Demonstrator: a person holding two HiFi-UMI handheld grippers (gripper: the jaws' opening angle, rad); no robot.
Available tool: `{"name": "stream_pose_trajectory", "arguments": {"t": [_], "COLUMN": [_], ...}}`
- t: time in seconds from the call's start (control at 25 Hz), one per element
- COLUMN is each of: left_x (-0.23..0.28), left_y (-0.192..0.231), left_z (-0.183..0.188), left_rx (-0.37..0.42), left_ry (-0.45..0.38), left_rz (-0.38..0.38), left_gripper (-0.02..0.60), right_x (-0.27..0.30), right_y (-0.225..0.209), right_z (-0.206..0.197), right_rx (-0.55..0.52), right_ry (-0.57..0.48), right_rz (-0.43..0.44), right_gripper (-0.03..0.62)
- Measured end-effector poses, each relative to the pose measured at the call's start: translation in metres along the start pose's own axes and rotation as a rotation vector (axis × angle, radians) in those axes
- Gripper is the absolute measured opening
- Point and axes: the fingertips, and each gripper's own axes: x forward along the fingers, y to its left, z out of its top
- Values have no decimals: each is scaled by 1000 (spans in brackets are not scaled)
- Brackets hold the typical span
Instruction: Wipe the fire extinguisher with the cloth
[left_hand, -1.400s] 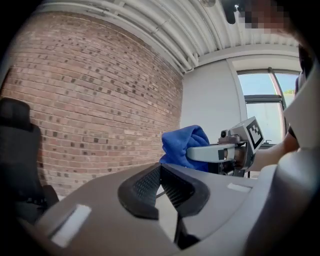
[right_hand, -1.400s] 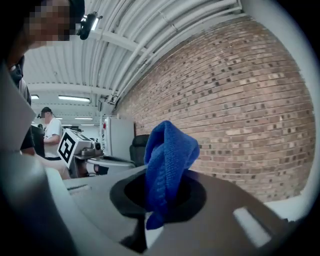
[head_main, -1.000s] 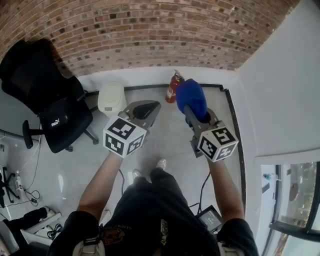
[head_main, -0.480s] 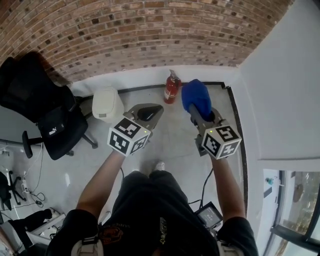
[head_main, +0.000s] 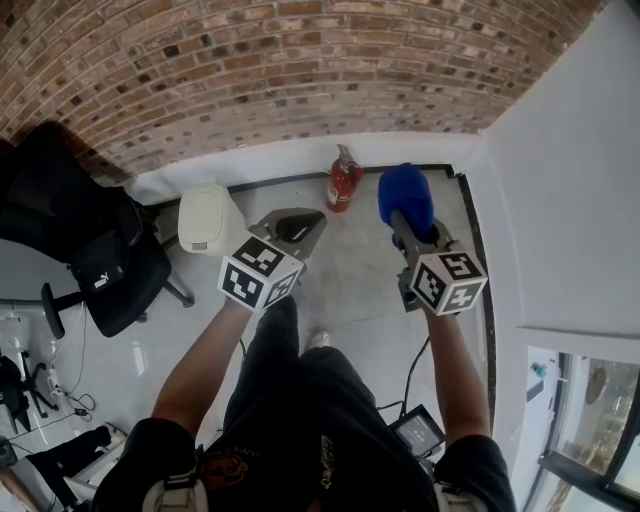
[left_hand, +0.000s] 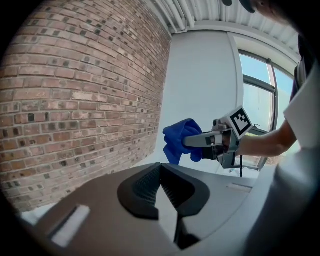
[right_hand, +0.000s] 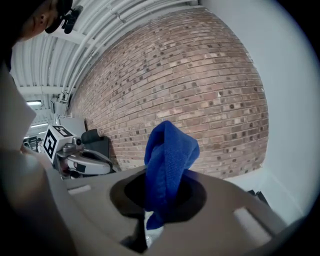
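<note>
A red fire extinguisher (head_main: 342, 182) stands on the floor against the white skirting of the brick wall. My right gripper (head_main: 404, 207) is shut on a blue cloth (head_main: 405, 197), bunched at its tip just right of the extinguisher and apart from it. The cloth (right_hand: 167, 167) rises from between the jaws in the right gripper view, and shows in the left gripper view as a blue cloth (left_hand: 181, 140). My left gripper (head_main: 297, 228) is shut and holds nothing, below and left of the extinguisher; its ribbed pads (left_hand: 161, 187) meet.
A white bin (head_main: 207, 216) sits on the floor left of the left gripper. A black office chair (head_main: 95, 250) stands further left. A white wall (head_main: 560, 180) closes the corner at right, with a black strip along its foot. The person's legs and shoe are below.
Both grippers have moved forward toward the wall and the extinguisher. The extinguisher now lies nearer in the head view, between the two tips. The cloth stays in the right gripper.
</note>
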Motion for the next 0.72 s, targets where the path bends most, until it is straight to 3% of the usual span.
{"name": "stream_pose_trajectory", "arguments": {"t": [0.12,0.32,0.56,0.72], "left_x": [21,58,104,137], "left_y": [36,105,161,191], "left_z": [-8,-16,-54,-85], "left_rx": [-19,-30,-97,-150], "left_ry": [-5,-80,-4,34], "left_rz": [-9,-1,-45,-27], "left_gripper": [8,8,8,8], "right_x": [36,107,182,230], "right_y": [-9,-29,-53,-82], "right_z": [-5,-20,-55,-107], "right_rx": [-25,-30,-33,46], "right_ry": [56,160,277,340], "right_rz": [-22,-53,-88,-112], "right_gripper": [31,31,31,31]}}
